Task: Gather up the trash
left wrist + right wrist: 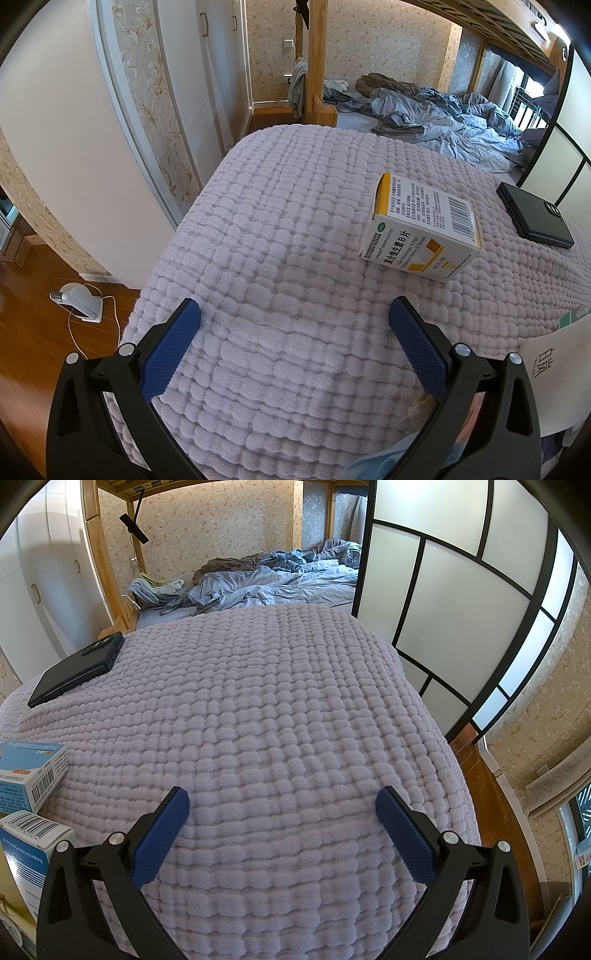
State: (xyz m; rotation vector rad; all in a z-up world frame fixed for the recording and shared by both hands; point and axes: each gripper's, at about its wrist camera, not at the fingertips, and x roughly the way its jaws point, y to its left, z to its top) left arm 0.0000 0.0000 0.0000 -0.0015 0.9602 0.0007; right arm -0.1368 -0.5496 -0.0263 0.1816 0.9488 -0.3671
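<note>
While hovering over the lilac quilt (280,229) with left gripper (295,314) and right gripper (282,805) both spread wide, nothing between the pads. Nearest trash looks like the white-and-yellow pill box (421,236): up and right of the left fingers, long axis slanting away rightward, end flap open, contents hidden. Blue-white boxes (31,775) left of the right gripper. No bin visible anywhere.

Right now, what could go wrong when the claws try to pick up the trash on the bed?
1. The yellow-and-white box lies ahead and right of the open left claw, so a straight reach may miss it.
2. The black phone lies near that box and could get grabbed as trash.
3. The soft, bumpy blanket may catch a fingertip or let the blue boxes slide away.
</note>
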